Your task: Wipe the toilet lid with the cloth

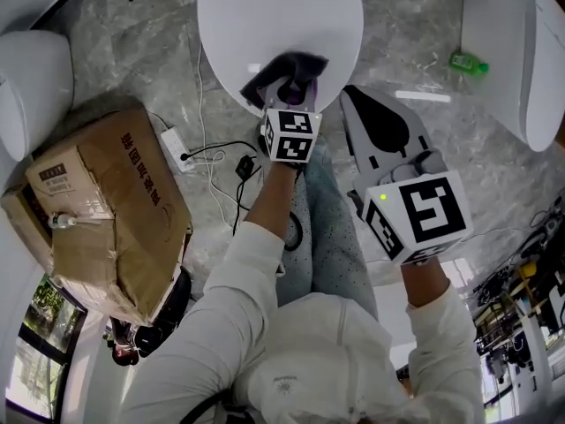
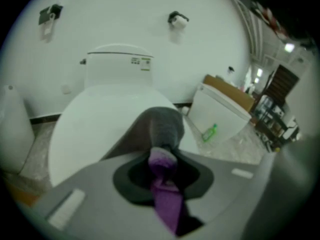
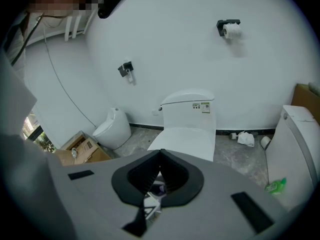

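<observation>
Gripping the cloth [image 1: 298, 64] tight in the left gripper [image 1: 290, 88], laid over the near edge of the lid [image 1: 274, 16]. Judged mid-wipe (no marks to show what is done), with the far stretch probably left. Holding the right gripper [image 1: 355, 100] shut and empty, just beside the lid.

The lid [image 1: 278, 16] is smooth, glossy white, plastic or ceramic, hard to say which. The cloth [image 1: 287, 71] is soft, matt fleece. The floor [image 1: 132, 51] looks like polished marbled stone. The box [image 1: 106, 201] is creased brown cardboard with shiny tape. The bottle [image 1: 468, 63] is green plastic. The right hand-held gripper [image 3: 160, 156] is matt grey plastic.
</observation>
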`<state>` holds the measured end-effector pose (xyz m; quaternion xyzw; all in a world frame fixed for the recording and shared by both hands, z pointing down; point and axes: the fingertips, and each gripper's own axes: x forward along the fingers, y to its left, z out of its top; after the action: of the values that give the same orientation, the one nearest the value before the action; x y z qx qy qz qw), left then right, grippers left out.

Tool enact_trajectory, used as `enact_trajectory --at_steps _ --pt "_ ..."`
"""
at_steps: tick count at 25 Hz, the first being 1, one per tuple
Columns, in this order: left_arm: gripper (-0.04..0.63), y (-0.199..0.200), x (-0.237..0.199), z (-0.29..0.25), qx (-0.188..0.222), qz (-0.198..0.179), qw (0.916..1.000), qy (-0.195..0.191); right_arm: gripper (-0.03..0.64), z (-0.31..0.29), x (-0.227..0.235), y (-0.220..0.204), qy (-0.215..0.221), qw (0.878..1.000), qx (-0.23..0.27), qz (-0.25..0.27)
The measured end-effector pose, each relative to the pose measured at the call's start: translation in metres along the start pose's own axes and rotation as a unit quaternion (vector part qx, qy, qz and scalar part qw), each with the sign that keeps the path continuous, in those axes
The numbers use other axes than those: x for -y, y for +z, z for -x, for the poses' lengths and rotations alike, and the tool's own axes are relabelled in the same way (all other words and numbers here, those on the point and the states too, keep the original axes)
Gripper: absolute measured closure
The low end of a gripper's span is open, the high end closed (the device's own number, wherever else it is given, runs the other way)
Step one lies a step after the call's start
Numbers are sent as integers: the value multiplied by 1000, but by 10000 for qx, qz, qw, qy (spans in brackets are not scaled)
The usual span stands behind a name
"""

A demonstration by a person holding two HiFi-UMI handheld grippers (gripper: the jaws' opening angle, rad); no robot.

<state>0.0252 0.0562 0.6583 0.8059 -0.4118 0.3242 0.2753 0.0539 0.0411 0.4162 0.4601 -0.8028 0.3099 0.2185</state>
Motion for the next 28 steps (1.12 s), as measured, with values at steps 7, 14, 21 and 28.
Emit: enact_trajectory --at_steps 7,14,21,28 --pt "528 -33 77 -4 -341 76 9957 -853 601 16 4 -13 -14 10000 -51 -11" --pt "525 -69 -9 49 -571 249 9976 -287 601 17 -16 -9 167 9999 -5 -5" --pt "526 -100 -75 101 -907 901 9911 368 601 17 -34 5 131 9998 112 58" --pt "526 -66 -73 131 -713 793 9937 343 601 32 -41 12 -89 9999 111 74"
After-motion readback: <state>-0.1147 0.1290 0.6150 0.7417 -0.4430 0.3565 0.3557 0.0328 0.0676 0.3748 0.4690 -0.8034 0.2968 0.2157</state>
